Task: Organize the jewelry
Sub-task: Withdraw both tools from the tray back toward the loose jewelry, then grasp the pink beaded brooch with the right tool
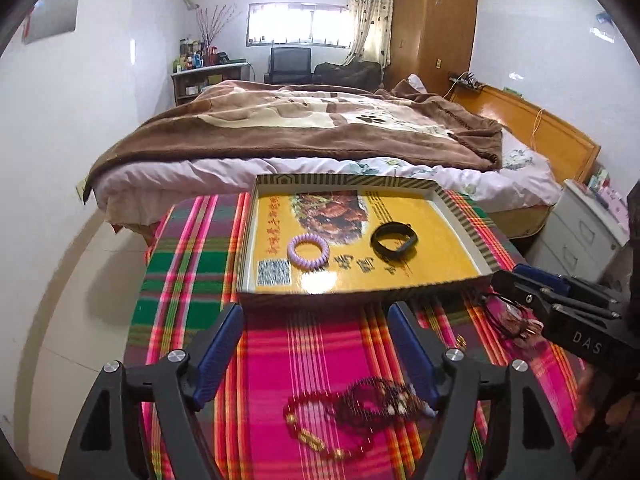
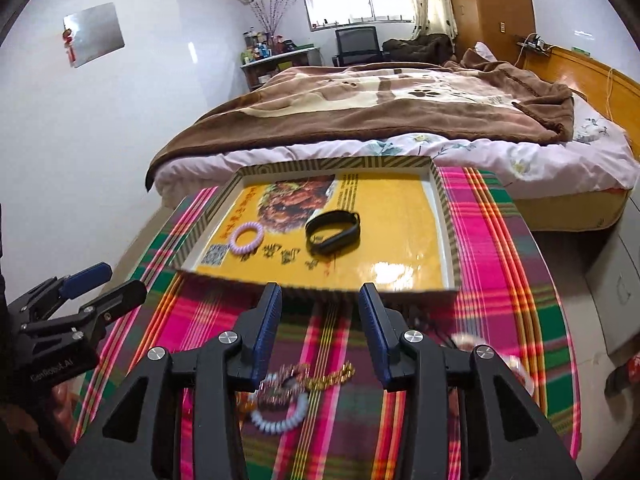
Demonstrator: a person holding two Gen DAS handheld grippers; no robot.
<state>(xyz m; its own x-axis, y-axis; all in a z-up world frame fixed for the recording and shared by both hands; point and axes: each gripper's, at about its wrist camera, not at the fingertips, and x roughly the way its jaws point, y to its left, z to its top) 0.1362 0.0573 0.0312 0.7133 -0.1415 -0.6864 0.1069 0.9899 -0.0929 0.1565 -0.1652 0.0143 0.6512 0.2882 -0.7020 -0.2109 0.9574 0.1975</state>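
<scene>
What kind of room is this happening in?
Most likely a home bedroom: a bed with a brown blanket fills the middle, a wooden wardrobe stands by the curtained window, and a nightstand sits beside the bed.

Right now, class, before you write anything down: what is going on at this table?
A person holds a two-finger tool in each hand and is sorting jewelry into a shallow yellow tray. A purple coil bracelet and a black band already lie in the tray. The left tool hangs open above red beads on the striped cloth. The right tool is open above a white coil bracelet and a gold chain. Neither holds anything.
</scene>
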